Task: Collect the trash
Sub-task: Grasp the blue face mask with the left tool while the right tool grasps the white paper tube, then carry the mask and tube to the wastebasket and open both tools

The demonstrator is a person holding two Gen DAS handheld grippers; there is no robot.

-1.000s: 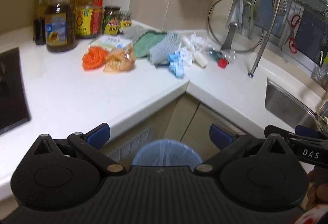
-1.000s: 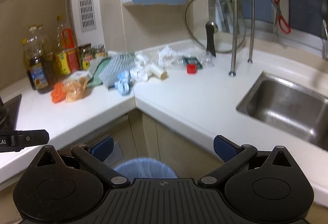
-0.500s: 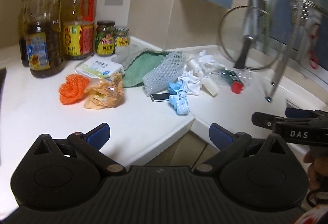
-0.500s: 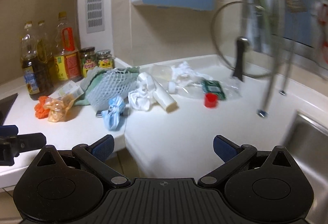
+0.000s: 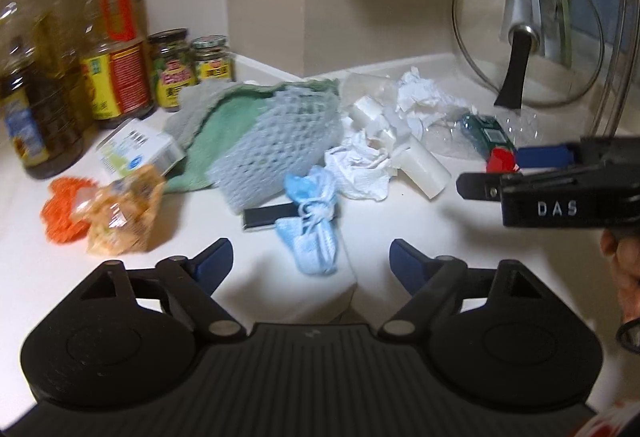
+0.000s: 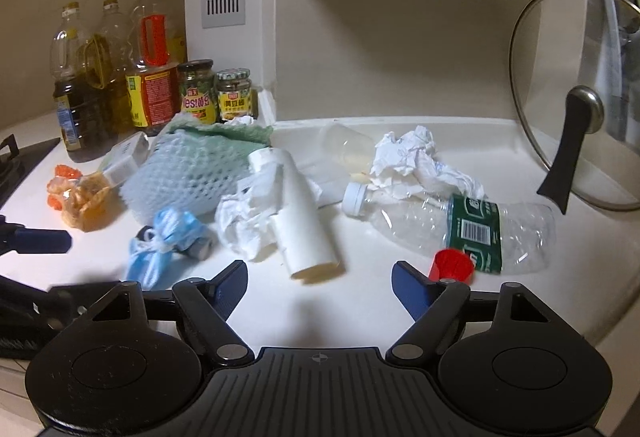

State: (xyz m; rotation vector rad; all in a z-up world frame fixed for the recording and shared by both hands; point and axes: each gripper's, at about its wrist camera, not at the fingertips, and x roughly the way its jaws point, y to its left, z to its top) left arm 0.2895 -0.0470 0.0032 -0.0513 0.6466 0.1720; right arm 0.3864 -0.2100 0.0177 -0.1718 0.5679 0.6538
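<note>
On countertop (image 6: 360, 301) | white tube (image 6: 304, 221) long axis toward camera, open end nearest

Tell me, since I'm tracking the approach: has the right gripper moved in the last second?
Yes. The right gripper has moved forward toward the counter corner: against the fixed glass lid, the trash now looms nearer, and the bin has dropped from view.

Trash pile (image 6: 280, 197) blocks corner (bare counter (image 6: 360, 301) nr front).

Left tongs (image 5: 310, 261) open, empty, just before blue mask (image 5: 314, 225) on counter (image 5: 460, 237)
</note>
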